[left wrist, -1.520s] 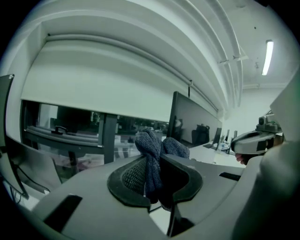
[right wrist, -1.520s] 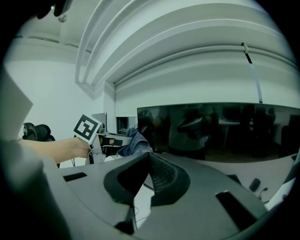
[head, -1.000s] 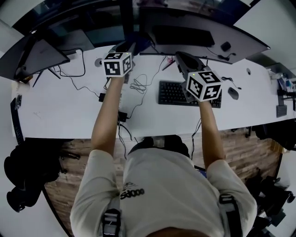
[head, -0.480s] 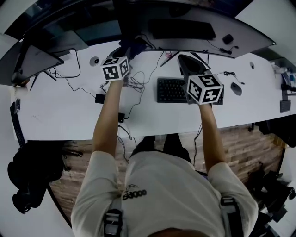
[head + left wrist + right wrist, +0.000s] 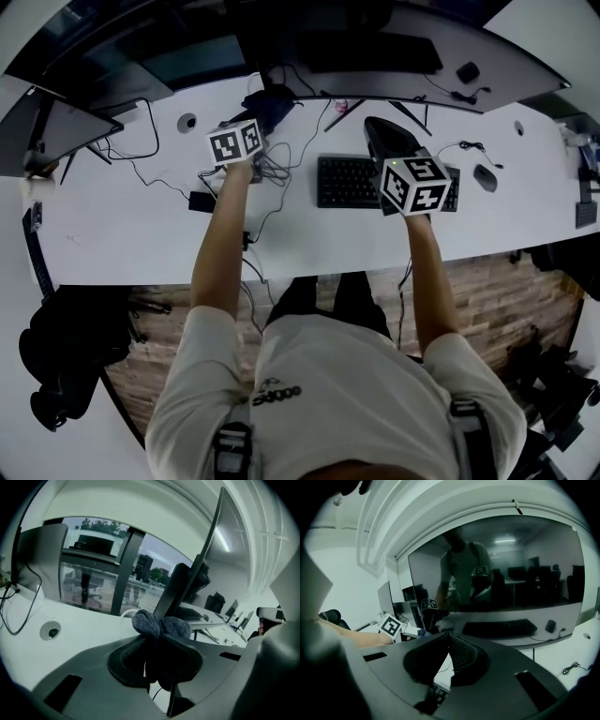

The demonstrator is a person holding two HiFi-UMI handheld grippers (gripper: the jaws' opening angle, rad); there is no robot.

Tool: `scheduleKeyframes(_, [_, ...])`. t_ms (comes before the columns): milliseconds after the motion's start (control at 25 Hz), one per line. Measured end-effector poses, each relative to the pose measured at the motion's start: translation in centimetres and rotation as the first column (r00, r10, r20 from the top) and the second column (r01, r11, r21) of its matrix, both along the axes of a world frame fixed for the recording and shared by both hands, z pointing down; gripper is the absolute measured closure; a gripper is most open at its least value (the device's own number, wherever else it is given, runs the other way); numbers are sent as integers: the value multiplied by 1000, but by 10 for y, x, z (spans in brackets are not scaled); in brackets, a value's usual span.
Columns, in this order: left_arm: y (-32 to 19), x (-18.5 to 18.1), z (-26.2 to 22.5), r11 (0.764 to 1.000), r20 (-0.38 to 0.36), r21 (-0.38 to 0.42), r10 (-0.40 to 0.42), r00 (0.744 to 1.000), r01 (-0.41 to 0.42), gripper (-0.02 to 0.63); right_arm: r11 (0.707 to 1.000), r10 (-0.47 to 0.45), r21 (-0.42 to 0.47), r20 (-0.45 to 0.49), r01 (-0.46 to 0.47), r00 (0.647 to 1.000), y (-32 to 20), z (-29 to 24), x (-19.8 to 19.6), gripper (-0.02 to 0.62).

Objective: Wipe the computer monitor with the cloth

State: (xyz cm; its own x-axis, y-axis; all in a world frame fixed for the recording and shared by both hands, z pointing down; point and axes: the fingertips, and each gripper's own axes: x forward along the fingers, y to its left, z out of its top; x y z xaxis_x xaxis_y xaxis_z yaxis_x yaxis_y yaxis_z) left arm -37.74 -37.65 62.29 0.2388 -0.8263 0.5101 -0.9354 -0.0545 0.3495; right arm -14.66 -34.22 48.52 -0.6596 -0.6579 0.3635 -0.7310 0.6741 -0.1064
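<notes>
A wide curved monitor (image 5: 375,52) stands at the back of the white desk (image 5: 122,225); its dark screen (image 5: 511,569) fills the right gripper view and mirrors the person. My left gripper (image 5: 255,114) is shut on a bunched blue-grey cloth (image 5: 154,624), which it holds just off the monitor's left edge (image 5: 211,550), over the desk. The cloth (image 5: 272,98) shows dark below the screen's lower left part. My right gripper (image 5: 448,635) is shut with nothing in it and hovers over the keyboard (image 5: 349,183), pointing at the screen.
A mouse (image 5: 485,178) lies right of the keyboard. Loose cables (image 5: 272,169) and a small black adapter (image 5: 198,200) lie under the left arm. A cable hole (image 5: 187,122) and a second monitor (image 5: 66,117) are at the left. Glass partition behind (image 5: 93,588).
Both grippers have drawn back slightly from the monitor toward the person. The left one still holds the cloth, and the head view has shifted a little.
</notes>
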Motion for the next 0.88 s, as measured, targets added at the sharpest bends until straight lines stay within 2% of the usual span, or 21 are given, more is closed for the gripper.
scheduleKeyframes(160, [-1, 13, 14, 999, -96, -32, 4, 995, -7, 537, 1000, -14, -9, -27, 14, 1000, 2, 12, 10, 598])
scheduleKeyframes(280, [-4, 35, 16, 997, -155, -29, 67, 986, -72, 537, 1000, -30, 7, -41, 31, 999, 6, 16, 18, 598])
scheduleKeyframes(360, [-9, 54, 9, 993, -128, -8, 116, 985, -118, 537, 999, -35, 16, -30, 36, 999, 8, 16, 26, 598])
scheduleKeyframes(480, [-14, 75, 3, 991, -86, -3, 133, 987, -133, 537, 999, -31, 9, -19, 31, 999, 8, 23, 42, 598])
scheduleKeyframes(720, [-21, 104, 1, 986, -68, 1, 166, 984, -167, 535, 1000, -2, 12, -2, 2, 1000, -3, 23, 75, 598])
scheduleKeyframes(880, [-28, 138, 0, 981, -67, -13, 192, 979, -193, 535, 1000, 16, -1, 11, -16, 1000, -7, 25, 107, 598])
